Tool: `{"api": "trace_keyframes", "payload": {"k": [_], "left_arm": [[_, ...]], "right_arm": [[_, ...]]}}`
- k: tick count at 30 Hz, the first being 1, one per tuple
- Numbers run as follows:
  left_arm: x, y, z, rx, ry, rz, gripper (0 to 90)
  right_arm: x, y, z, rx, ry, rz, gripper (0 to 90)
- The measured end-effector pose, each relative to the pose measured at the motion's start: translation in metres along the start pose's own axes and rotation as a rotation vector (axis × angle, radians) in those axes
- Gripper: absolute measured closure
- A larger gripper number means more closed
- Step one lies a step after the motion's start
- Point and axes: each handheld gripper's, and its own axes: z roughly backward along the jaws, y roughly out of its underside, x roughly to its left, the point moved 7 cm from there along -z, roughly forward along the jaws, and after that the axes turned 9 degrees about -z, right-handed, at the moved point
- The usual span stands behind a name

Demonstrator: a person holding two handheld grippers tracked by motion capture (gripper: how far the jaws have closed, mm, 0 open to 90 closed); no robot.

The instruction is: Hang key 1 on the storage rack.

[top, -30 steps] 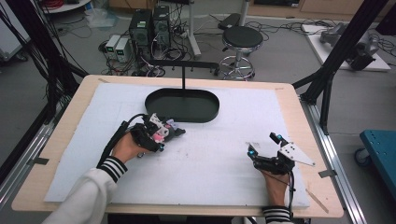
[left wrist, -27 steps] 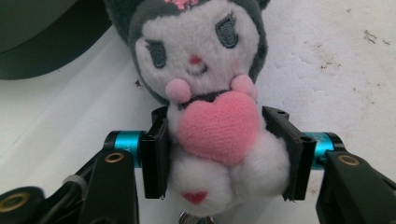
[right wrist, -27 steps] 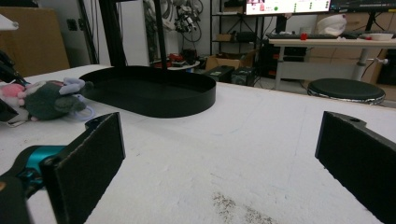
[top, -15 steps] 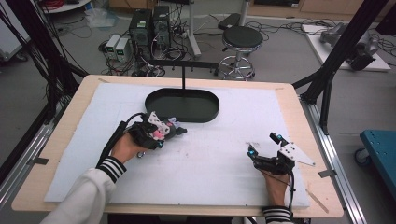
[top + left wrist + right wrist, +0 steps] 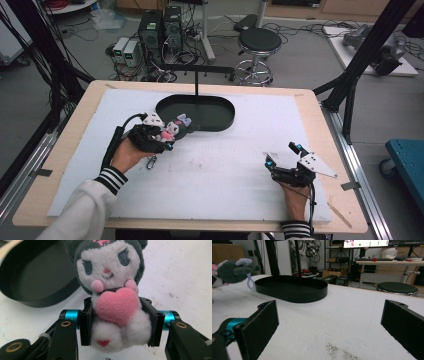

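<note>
While the left gripper [image 5: 120,322] pinches the plush toy [image 5: 112,290] at its body between both pads, the black oval tray [image 5: 37,280] lies just beyond it. Well apart from both, the right gripper [image 5: 329,325] rests near the white mat [image 5: 352,315], jaws spread wide with nothing between them.

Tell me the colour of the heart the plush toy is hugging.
Pink. The heart on the plush toy shows best in the left gripper view.

wooden table [image 5: 70,145] carries white sheet [image 5: 240,165]; black tray [image 5: 220,117] on it.
</note>
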Motion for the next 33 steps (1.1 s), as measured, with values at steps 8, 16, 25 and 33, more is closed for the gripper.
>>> {"api": "trace_keyframes", "payload": {"k": [8, 16, 25, 33], "left_arm": [[0.019, -0.016, 0.027, -0.059, -0.057, 0.021, 50.9], [0.041, -0.028, 0.051, -0.086, -0.106, 0.027, 50.7], [0.055, -0.035, 0.070, -0.096, -0.151, 0.032, 50.7], [0.062, -0.037, 0.071, -0.089, -0.160, 0.045, 50.7]], "right_arm": [[0.000, 0.000, 0.000, 0.000, 0.001, 0.004, 0.7], [0.000, 0.000, 0.000, 0.000, 0.000, 0.002, 0.7], [0.000, 0.000, 0.000, -0.003, 0.000, 0.010, 0.7], [0.000, 0.000, 0.000, -0.003, 0.000, 0.011, 0.7]]}}
